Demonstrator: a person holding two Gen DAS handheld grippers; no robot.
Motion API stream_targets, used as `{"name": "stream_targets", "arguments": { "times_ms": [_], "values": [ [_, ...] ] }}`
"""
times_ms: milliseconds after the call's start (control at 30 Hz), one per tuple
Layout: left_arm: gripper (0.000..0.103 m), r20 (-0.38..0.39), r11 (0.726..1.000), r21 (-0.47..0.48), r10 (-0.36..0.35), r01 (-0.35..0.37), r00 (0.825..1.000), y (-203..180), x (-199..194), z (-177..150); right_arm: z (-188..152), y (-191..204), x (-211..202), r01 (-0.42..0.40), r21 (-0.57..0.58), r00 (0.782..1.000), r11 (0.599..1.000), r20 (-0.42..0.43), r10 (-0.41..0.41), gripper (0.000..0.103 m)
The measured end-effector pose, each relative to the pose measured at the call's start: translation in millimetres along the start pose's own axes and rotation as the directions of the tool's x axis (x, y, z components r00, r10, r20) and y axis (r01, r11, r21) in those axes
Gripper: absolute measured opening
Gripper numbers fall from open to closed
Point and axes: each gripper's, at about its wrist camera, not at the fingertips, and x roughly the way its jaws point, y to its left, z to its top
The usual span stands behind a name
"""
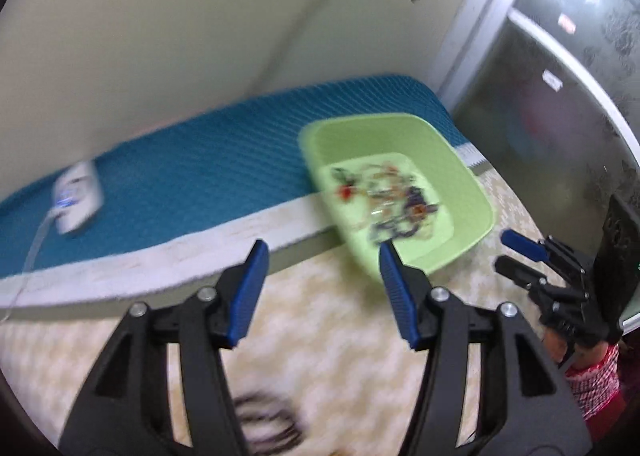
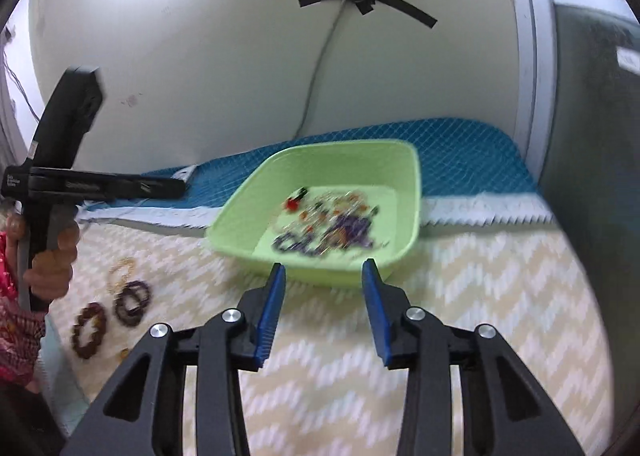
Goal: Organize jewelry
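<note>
Both the left gripper (image 1: pixel 322 262) and right gripper (image 2: pixel 324 278) are hovering wide open, empty, near the green tray (image 2: pixel 236 211) holding tangled jewelry (image 2: pixel 328 228).

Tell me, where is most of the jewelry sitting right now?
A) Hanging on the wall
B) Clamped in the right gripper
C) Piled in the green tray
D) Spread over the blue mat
C: the tangled pile of jewelry lies inside the green tray, while only a few bracelets rest on the patterned cloth, and both the left gripper and right gripper are open and empty.
</note>
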Motion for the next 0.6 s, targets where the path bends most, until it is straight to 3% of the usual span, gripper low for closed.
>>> {"name": "stream_targets", "arguments": {
  "times_ms": [167,300,367,433,600],
  "values": [
    [0.055,0.052,0.988,-0.118,0.106,-0.1,0.993,63,-62,-62,-27,43,18,-0.148,-0.053,0.984,0.988,-0.106,0.142,0.014],
    [0.055,0.04,0.972,-0.187,0.152,-0.142,0.988,90,-83,-114,-44,95,37,-0.278,-0.12,0.946,0.953,-0.205,0.25,0.011],
    [0.053,0.042,0.966,-0.216,0.157,-0.145,0.987,98,-91,-138,-53,131,42,-0.332,-0.16,0.925,0.929,-0.249,0.288,0.004],
    [0.042,0.058,0.968,-0.23,0.112,-0.096,0.992,95,-97,-160,-57,161,44,-0.37,-0.215,0.909,0.904,-0.285,0.304,0.0],
    [0.042,0.027,0.982,-0.183,0.051,-0.045,0.998,69,-92,-190,-72,208,43,-0.322,-0.381,0.933,0.867,-0.284,0.222,0.0]
  ]
}}
